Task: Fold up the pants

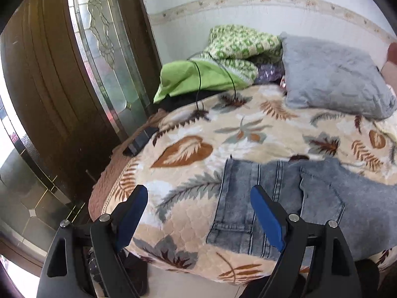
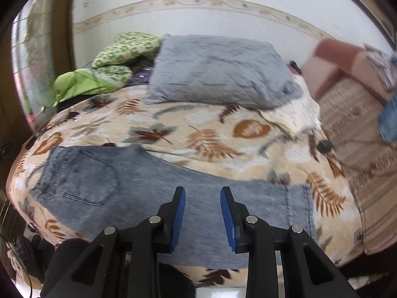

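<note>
The jeans lie flat across the near edge of the bed, already doubled leg on leg, waistband and back pocket toward the left, hem toward the right. The step in hand looks like the approach for the next fold. To do it well, each gripper should pinch both layers at once, one at the waist, one at the hem, and carry the ends together without dragging the bedspread. The left gripper hangs above the waist end, tilted downward, fingers spread wide with nothing between them. The right gripper tilts down over the mid-leg, short of the hem, fingers only partly apart and pinching nothing
</note>
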Demonstrator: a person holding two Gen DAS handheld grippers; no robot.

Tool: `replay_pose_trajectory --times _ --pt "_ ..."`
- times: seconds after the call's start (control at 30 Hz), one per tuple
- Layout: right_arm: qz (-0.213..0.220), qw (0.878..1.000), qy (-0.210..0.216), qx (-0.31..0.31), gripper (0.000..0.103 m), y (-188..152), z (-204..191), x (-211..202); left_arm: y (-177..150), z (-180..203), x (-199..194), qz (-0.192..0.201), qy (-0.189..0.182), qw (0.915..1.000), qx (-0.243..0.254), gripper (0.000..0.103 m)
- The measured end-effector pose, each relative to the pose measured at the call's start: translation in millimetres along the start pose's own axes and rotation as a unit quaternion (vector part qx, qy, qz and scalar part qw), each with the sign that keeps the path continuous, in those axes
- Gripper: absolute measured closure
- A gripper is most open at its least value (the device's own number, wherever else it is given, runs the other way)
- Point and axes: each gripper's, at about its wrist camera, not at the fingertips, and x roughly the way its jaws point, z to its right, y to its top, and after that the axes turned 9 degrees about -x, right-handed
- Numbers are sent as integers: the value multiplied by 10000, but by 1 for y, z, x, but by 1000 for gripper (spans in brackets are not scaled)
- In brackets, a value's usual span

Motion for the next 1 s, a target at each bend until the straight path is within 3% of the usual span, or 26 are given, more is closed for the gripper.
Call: replay_pose_trajectory --times 0.13,0.3,0.4,0.57,0.73,0.8,0.87,1.0 --pt "-405 9984 -274 294 71 -28 34 24 -13 20 13 -230 -30 9993 310 18" --pt "-876 9930 -283 736 71 -62 64 56 -33 69 27 -686 -349 9929 908 18" --pt "-1005 9910 -175 862 71 -73 68 70 -44 101 33 -864 -563 9870 1232 18" --pt "-1024 9918 86 758 71 -70 59 88 -56 138 54 -1209 -539 9787 1570 18" --pt "-1086 9925 266 503 71 -70 48 110 -63 146 88 -1463 -307 9751 1636 18" --pt "-1185 9918 184 451 70 -78 52 117 -65 142 101 -1619 -397 9738 1548 12" --pt "-969 9930 358 576 70 -88 68 116 -63 138 104 -1619 -438 9750 1459 6" --pt "-1037 9925 -80 646 70 -106 108 105 -60 142 99 -1572 -366 9731 1643 6"
